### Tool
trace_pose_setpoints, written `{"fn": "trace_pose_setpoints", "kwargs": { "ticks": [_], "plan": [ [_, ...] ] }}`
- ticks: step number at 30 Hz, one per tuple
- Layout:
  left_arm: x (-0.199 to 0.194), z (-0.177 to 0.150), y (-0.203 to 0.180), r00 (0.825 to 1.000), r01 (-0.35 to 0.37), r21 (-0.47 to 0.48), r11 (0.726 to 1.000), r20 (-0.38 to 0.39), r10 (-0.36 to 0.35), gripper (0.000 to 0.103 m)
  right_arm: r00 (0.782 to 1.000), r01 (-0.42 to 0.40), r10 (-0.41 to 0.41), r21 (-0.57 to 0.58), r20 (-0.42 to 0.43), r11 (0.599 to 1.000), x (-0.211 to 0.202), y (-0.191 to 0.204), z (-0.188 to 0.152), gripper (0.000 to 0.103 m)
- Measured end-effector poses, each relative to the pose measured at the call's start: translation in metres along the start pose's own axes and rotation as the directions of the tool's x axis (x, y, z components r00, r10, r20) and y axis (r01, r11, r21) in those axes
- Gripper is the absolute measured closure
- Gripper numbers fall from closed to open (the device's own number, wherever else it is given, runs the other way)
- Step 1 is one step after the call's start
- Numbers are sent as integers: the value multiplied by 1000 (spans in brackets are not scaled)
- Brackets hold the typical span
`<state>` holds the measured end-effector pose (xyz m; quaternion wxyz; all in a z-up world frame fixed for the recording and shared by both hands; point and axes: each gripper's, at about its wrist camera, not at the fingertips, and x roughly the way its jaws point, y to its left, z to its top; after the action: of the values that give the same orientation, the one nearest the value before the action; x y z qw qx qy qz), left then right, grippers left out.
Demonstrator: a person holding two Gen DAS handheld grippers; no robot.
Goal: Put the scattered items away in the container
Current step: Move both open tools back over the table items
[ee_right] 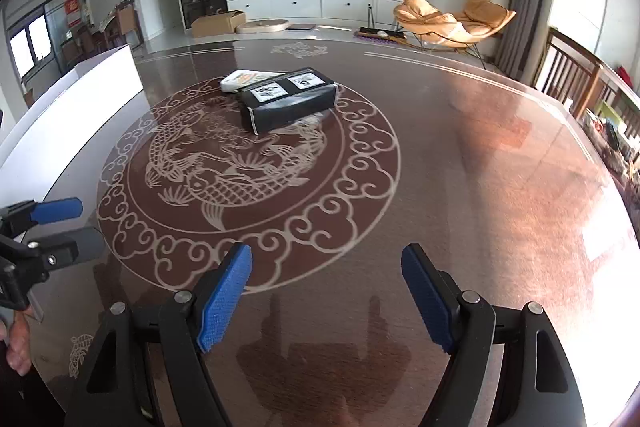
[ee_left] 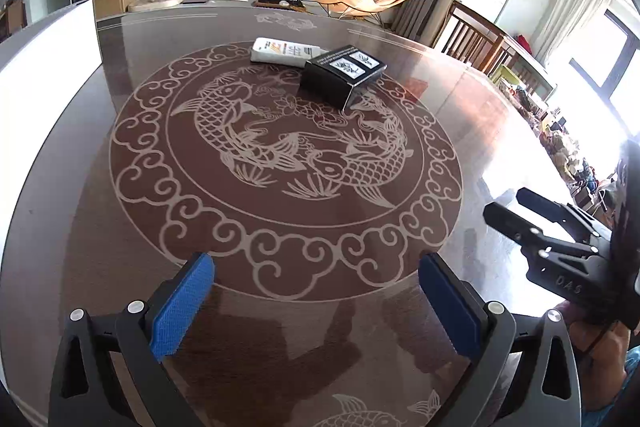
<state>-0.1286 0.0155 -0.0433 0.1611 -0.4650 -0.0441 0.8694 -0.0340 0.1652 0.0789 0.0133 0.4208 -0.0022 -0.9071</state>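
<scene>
Black box [ee_left: 343, 75] lies flat on the far half of the desk [ee_left: 460, 131], over the upper rim of the fish medallion. One long side faces the cameras; two white labels on top. White packet [ee_left: 285, 51] just behind it, touching or slightly overlapped by the box at one corner — cannot tell which from either view.

White container [ee_left: 48, 55] stands at the left edge of the desk, well apart from both items. Only its outer wall shows; the inside is hidden.

Left tongs [ee_left: 316, 303] wide, nothing between the blue pads, held over the near part of the desk. Right tongs [ee_right: 326, 297] also wide and empty, alongside to the right. Both point down and forward toward the items.

Step in hand, as judged: reach for the next pick; neither item is gripped yet.

Next move likely calls for carrying one pair of tongs forward across the medallion and straddling the box across its narrow width. The glossy desk may let it slide, and nudging it would disturb the packet behind.
</scene>
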Motion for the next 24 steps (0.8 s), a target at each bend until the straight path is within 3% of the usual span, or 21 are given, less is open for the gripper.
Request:
{"fn": "trace_pose_setpoints", "kwargs": {
  "ticks": [6,12,24],
  "plan": [
    [11,-10,-4,998,-50,65,997,49,47,0,1000,-13,13,36,-26,999,10,-7,-6,25],
    [18,-2,-2,998,-59,71,996,42,56,0,999,-25,26,25,-35,999,31,21,-6,25],
    [27,-3,-12,992,-129,121,984,22,127,0,999,-11,11,-3,-50,1000,42,32,-3,22]
  ]
}}
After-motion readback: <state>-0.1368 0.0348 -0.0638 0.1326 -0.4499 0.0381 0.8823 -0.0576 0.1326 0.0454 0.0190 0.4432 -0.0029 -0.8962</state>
